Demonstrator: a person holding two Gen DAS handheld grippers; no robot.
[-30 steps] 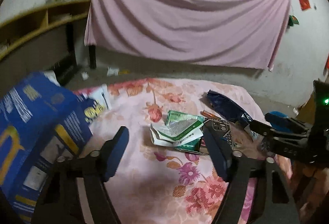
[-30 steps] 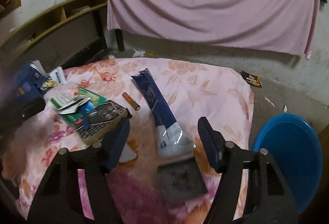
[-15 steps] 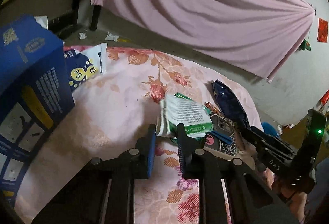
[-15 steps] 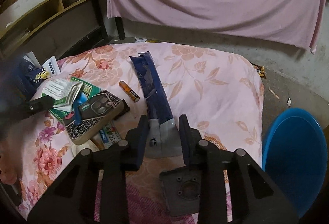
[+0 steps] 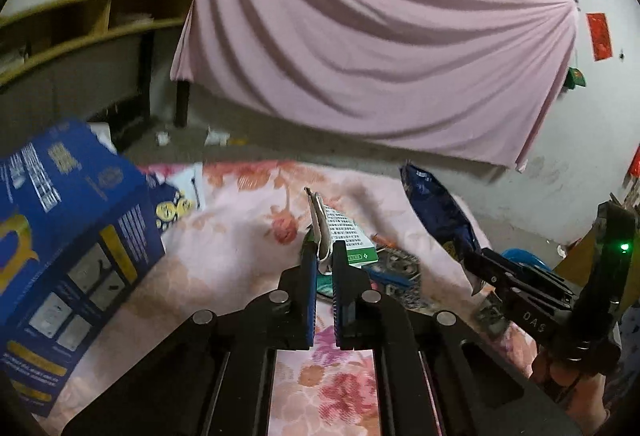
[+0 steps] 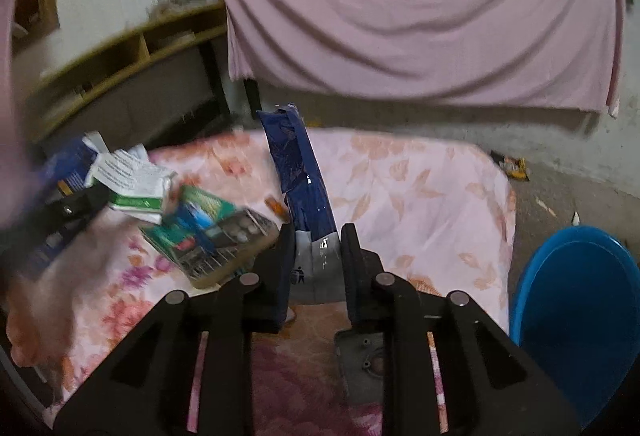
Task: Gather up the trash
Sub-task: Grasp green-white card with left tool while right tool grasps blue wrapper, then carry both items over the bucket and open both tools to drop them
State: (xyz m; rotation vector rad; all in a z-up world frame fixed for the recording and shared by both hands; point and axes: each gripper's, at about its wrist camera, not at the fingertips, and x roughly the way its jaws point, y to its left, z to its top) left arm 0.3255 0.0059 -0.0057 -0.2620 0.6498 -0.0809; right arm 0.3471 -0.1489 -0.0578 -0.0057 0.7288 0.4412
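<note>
My left gripper (image 5: 322, 256) is shut on a crumpled green-and-white paper packet (image 5: 340, 232), which stands up from between the pads, clear of the floral cloth. In the right wrist view the same packet (image 6: 132, 180) hangs at the left gripper's (image 6: 80, 202) tip. My right gripper (image 6: 316, 240) has its jaws closing on the silver end of a long dark blue snack bag (image 6: 298, 164). The pads press both sides, and the bag rises tilted above the table. The left wrist view shows this bag (image 5: 436, 208) held up in the right gripper (image 5: 476, 264).
On the floral cloth (image 6: 420, 196) lie a phone case (image 6: 232, 236) on green packets, an orange battery (image 6: 276, 206) and a grey square plate (image 6: 368, 360). A blue carton (image 5: 60, 236) stands at the left. A blue bin (image 6: 576, 316) sits on the floor at the right.
Both grippers went from wide open to closed: the left on the green-white packet, the right on the blue bag. Both pieces have come up off the cloth.
</note>
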